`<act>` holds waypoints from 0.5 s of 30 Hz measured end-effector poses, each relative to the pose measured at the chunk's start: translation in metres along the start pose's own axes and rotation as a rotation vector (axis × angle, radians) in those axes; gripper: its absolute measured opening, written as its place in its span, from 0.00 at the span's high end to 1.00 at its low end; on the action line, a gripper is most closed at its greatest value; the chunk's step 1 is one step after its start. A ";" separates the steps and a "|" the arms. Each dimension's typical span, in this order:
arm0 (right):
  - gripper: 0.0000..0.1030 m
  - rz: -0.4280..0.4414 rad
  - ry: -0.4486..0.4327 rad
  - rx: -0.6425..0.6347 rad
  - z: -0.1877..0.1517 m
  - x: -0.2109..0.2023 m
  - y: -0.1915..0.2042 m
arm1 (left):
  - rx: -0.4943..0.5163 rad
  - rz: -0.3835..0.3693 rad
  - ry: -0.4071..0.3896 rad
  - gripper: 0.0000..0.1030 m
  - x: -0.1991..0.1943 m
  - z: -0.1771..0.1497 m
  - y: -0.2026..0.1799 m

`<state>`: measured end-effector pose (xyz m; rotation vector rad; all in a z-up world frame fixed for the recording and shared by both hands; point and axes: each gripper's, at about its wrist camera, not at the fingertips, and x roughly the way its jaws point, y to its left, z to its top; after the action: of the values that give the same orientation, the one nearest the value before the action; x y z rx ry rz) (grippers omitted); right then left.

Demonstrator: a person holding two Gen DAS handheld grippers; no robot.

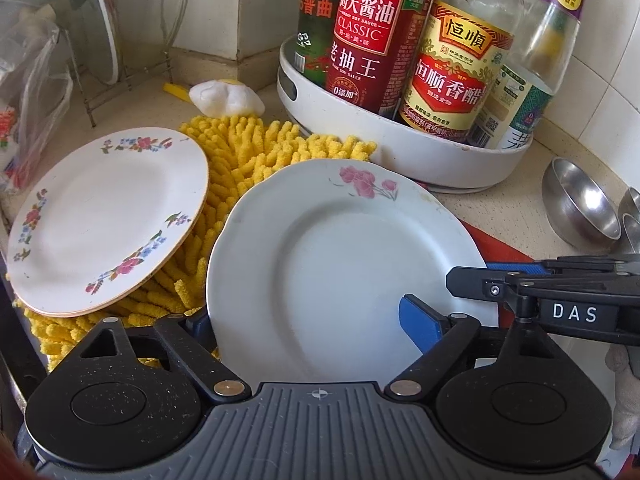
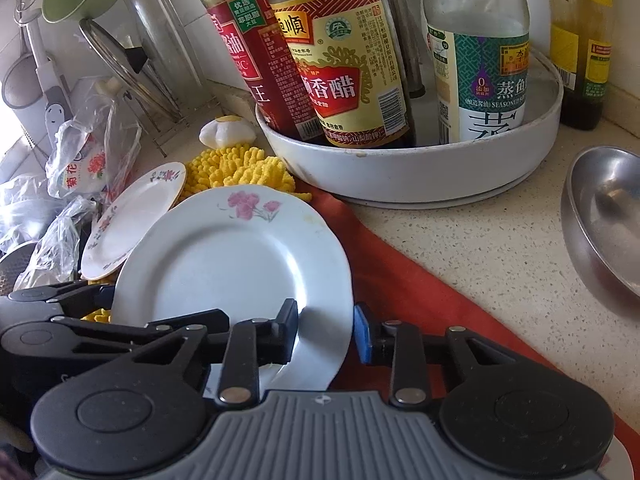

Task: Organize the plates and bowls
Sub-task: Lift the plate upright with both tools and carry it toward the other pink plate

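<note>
The right gripper [image 2: 325,334] straddles the near rim of the white pink-flowered plate [image 2: 236,256], its jaws a little apart, not visibly pinching. The left gripper [image 1: 308,328] spans the plate's opposite edge, wide open. The plate lies on a yellow chenille mat [image 1: 248,152] and a red cloth [image 2: 400,280]. Only the left view shows the smaller floral-rimmed plate [image 1: 108,216] whole; only the right shows the steel bowl [image 2: 604,216] close.

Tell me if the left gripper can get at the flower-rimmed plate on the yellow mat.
Probably not right away: the left gripper is spread around the pink-rose plate. The flower-rimmed plate lies uncovered to its left on the yellow mat.
</note>
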<state>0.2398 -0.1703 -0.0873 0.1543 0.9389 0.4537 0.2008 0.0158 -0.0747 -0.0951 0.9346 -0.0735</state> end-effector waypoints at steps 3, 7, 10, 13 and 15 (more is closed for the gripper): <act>0.72 0.006 -0.004 0.014 0.000 -0.004 -0.002 | -0.007 0.002 -0.003 0.11 -0.002 -0.001 0.000; 0.72 0.011 -0.009 0.032 0.000 -0.009 -0.003 | -0.012 0.000 -0.009 0.11 -0.005 -0.001 0.001; 0.72 0.012 -0.021 0.036 0.001 -0.016 -0.002 | -0.013 0.000 -0.021 0.11 -0.009 -0.001 0.000; 0.72 0.018 -0.035 0.046 0.001 -0.024 -0.001 | -0.011 0.001 -0.040 0.10 -0.016 0.001 -0.001; 0.72 0.017 -0.045 0.053 0.001 -0.031 0.000 | -0.007 -0.002 -0.051 0.10 -0.020 0.002 -0.003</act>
<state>0.2250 -0.1838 -0.0642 0.2198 0.9067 0.4399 0.1906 0.0148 -0.0567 -0.1039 0.8841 -0.0699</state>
